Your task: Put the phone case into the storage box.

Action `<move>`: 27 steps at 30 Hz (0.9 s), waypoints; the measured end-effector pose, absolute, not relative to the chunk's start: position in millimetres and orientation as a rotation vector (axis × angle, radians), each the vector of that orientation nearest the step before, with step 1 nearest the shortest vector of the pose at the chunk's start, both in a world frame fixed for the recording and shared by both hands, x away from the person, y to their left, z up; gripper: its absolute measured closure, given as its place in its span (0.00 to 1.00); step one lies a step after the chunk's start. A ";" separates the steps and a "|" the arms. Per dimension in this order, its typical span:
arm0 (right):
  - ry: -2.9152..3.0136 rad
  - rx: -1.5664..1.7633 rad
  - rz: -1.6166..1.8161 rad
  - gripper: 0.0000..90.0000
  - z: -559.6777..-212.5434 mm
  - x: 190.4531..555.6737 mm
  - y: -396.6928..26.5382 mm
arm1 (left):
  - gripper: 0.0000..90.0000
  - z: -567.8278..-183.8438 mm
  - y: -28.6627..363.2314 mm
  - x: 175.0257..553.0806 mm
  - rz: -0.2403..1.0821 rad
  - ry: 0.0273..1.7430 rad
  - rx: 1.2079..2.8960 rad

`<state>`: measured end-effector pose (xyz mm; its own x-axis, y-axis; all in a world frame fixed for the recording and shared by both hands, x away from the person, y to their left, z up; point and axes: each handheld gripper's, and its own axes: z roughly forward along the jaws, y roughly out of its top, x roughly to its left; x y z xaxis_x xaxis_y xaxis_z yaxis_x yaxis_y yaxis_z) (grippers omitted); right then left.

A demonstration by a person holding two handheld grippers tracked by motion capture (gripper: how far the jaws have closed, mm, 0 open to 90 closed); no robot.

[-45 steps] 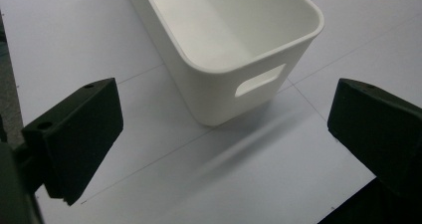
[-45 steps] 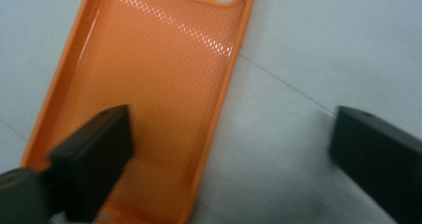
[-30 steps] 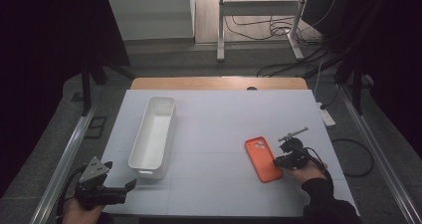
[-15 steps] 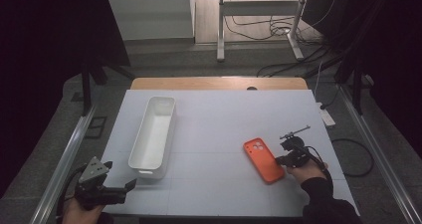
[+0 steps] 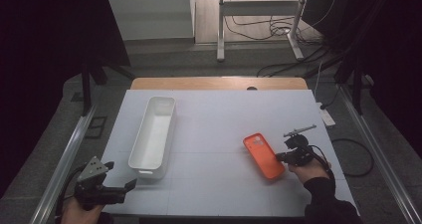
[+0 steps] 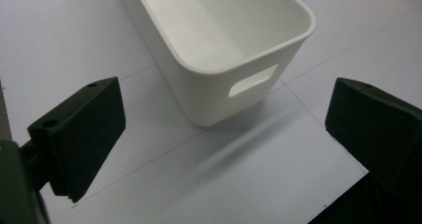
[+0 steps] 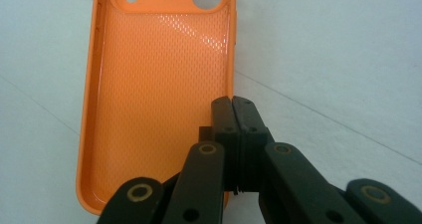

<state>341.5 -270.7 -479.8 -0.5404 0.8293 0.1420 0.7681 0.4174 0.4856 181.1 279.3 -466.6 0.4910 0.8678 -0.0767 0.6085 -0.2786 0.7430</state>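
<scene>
White table: right gripper pinching orange phone case (jaws together)

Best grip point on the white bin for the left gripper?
Take the near short end wall of the white bin over its rim, above the handle cutout, coming from above. The bin is open-topped and upright, that wall is thin and faces the open left gripper, and the long sides look too wide.

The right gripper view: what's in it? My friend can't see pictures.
An orange phone case lies open side up on a white table, camera holes at the top. The right gripper has its black jaws pressed together at the case's right edge.
</scene>
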 end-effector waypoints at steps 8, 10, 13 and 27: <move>2.497 1.427 0.826 0.99 -470.6 339.0 -272.5 | 0.03 -466.7 279.9 181.8 0.442 1.220 1.997; 2.488 1.418 0.838 0.99 -468.9 338.4 -272.9 | 0.03 -466.7 280.2 181.8 0.441 1.220 1.994; 2.476 1.404 0.857 0.99 -464.8 336.6 -272.7 | 0.02 -466.8 281.0 181.9 0.434 1.223 1.985; 2.417 1.353 0.958 0.99 -450.8 327.5 -270.9 | 0.00 -465.9 282.6 180.9 0.428 1.208 1.968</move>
<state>327.5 -270.9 -450.8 -0.5563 0.8213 0.1265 0.6849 0.3669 0.6295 180.9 282.6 -465.9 0.4935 0.8632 -0.1068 0.6036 -0.2515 0.7566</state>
